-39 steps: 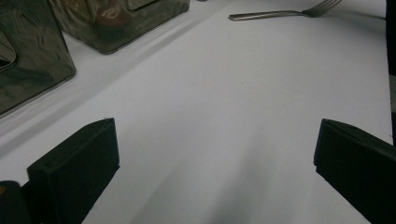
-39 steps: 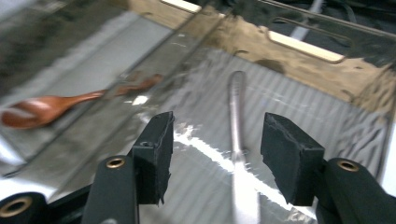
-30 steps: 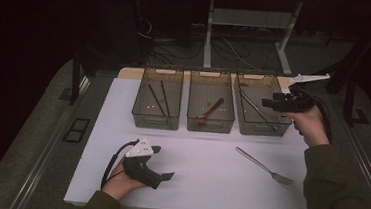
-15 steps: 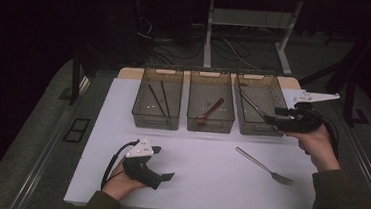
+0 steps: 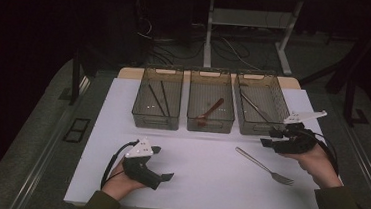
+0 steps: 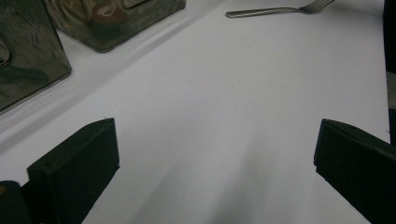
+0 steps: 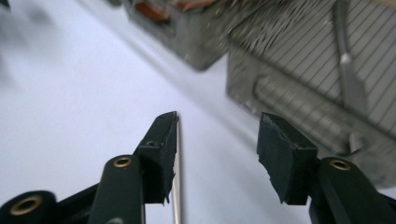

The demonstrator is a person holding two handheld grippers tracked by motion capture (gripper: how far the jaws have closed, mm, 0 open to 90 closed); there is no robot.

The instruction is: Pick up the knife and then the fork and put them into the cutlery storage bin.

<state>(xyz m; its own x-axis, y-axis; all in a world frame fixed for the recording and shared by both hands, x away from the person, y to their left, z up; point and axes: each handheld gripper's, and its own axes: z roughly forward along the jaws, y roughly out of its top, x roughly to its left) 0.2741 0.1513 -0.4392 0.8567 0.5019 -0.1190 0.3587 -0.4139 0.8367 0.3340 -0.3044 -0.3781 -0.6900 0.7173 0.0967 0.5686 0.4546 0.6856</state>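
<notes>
High view: left gripper [image 5: 168,176] rests low on the white tabletop [image 5: 207,186] near the front edge, tips pointing right. In the left gripper view its jaws stand wide apart with bare tabletop between them, nothing held. Three mesh bins along the back: left bin [image 5: 156,117] holds dark chopsticks [image 5: 156,98], middle bin [image 5: 209,122] a reddish-brown spoon [image 5: 209,112], right bin [image 5: 257,125] a metal utensil [image 5: 256,108]. Fork [image 5: 264,166] lies loose on the tabletop right of centre, in front of the right bin, handle toward the bins, tines toward the front right. Right gripper [image 5: 265,139] sits just beyond the fork's handle end, by the right bin's front corner, tips pointing left. Right gripper view: jaws about half open, have just been closing; fork handle [image 7: 176,186] lies on the tabletop below, by the left-hand jaw's inner edge, not clamped. Pads empty.
</notes>
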